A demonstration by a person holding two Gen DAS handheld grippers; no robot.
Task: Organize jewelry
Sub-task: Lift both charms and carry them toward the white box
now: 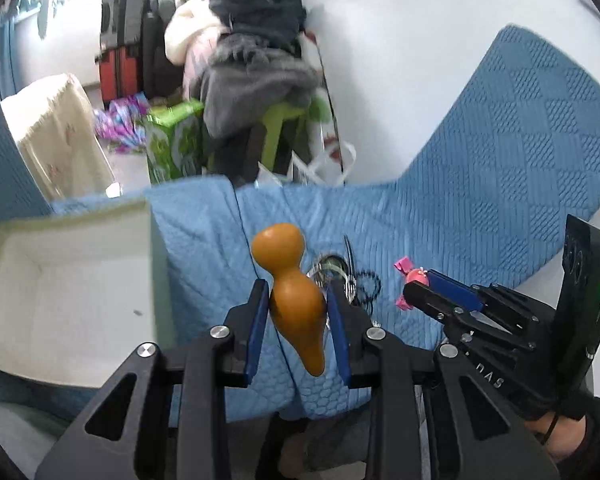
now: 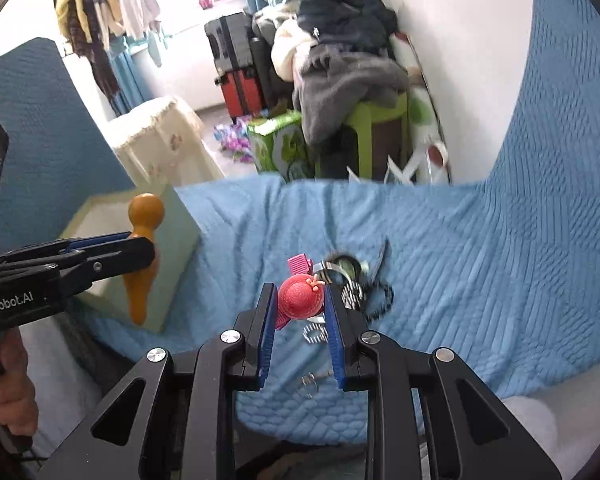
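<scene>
My left gripper (image 1: 298,300) is shut on an orange gourd-shaped ornament (image 1: 292,292), held above the blue quilt. It also shows in the right wrist view (image 2: 142,252), beside the open white box (image 2: 172,240). My right gripper (image 2: 300,300) is shut on a pink hair clip with a red hat charm (image 2: 302,296); it also shows in the left wrist view (image 1: 410,280). A pile of metal clips and rings (image 2: 350,280) lies on the quilt just beyond the right gripper. Small silver pieces (image 2: 314,334) lie under it.
The white box (image 1: 72,292) stands open at the left on the blue quilted sofa cover (image 1: 480,200). Beyond the sofa edge are a green stool heaped with clothes (image 1: 252,72), a green carton (image 1: 172,144) and suitcases (image 1: 120,40).
</scene>
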